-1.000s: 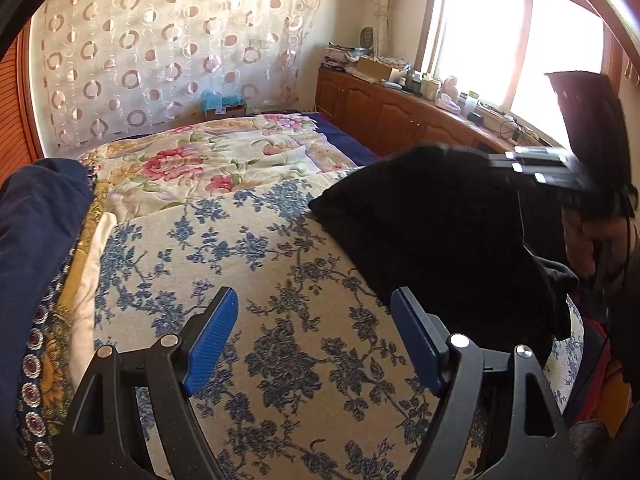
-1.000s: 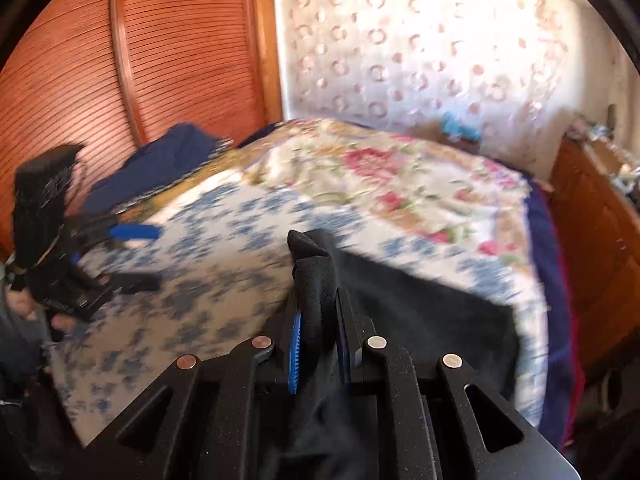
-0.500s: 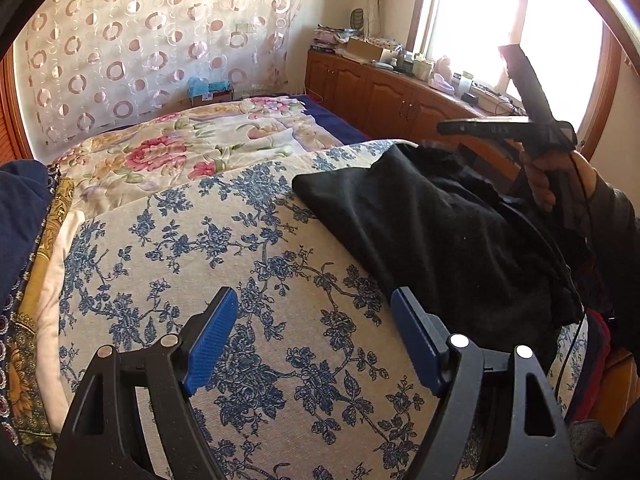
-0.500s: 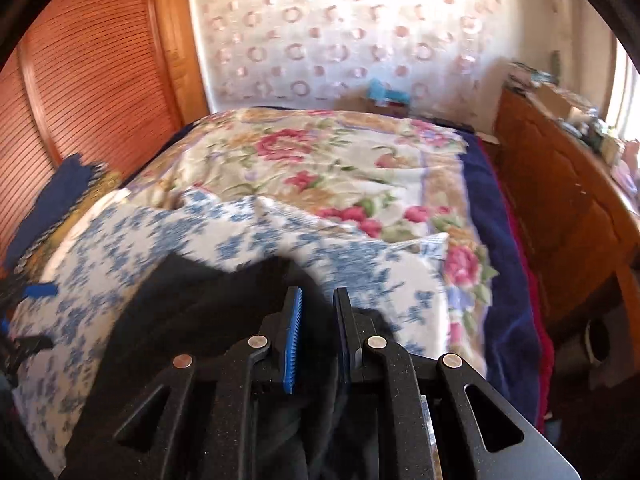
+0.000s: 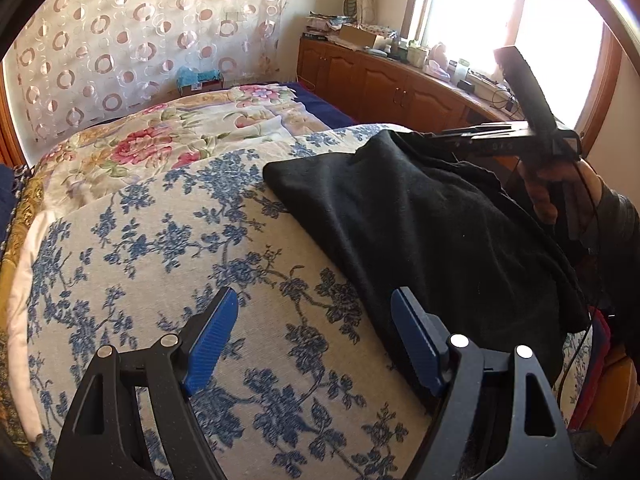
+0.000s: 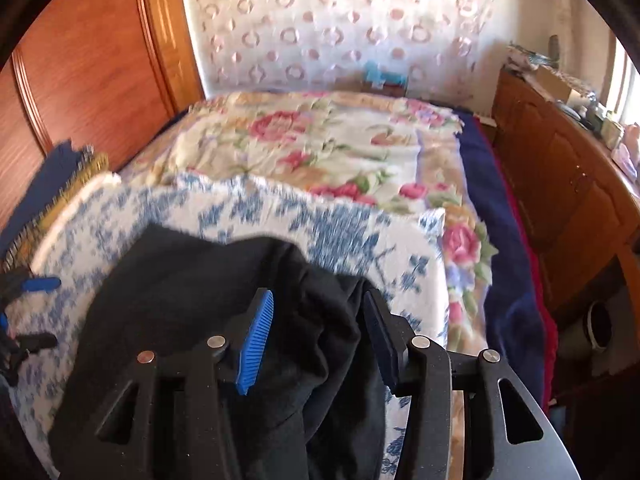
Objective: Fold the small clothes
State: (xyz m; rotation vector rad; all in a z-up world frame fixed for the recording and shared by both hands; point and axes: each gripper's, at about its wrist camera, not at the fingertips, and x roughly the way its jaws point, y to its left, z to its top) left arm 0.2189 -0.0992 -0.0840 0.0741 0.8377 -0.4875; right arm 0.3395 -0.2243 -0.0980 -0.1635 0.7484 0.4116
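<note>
Right gripper (image 6: 318, 336) jaws just opened, black garment (image 6: 208, 280) released in a rumpled heap on the blue-floral quilt (image 5: 168, 248); left gripper (image 5: 314, 336) wide, empty; spreading flat is judged next.

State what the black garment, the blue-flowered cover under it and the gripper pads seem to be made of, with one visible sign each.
Black garment: soft matte knit or fleece, probably; it slumps in limp folds without shine.
Blue-flowered cover: woven cloth, likely cotton; a fine grainy weave shows.
Pads of the left hand-held gripper: blue ribbed rubber or plastic; which one is unclear.
</note>
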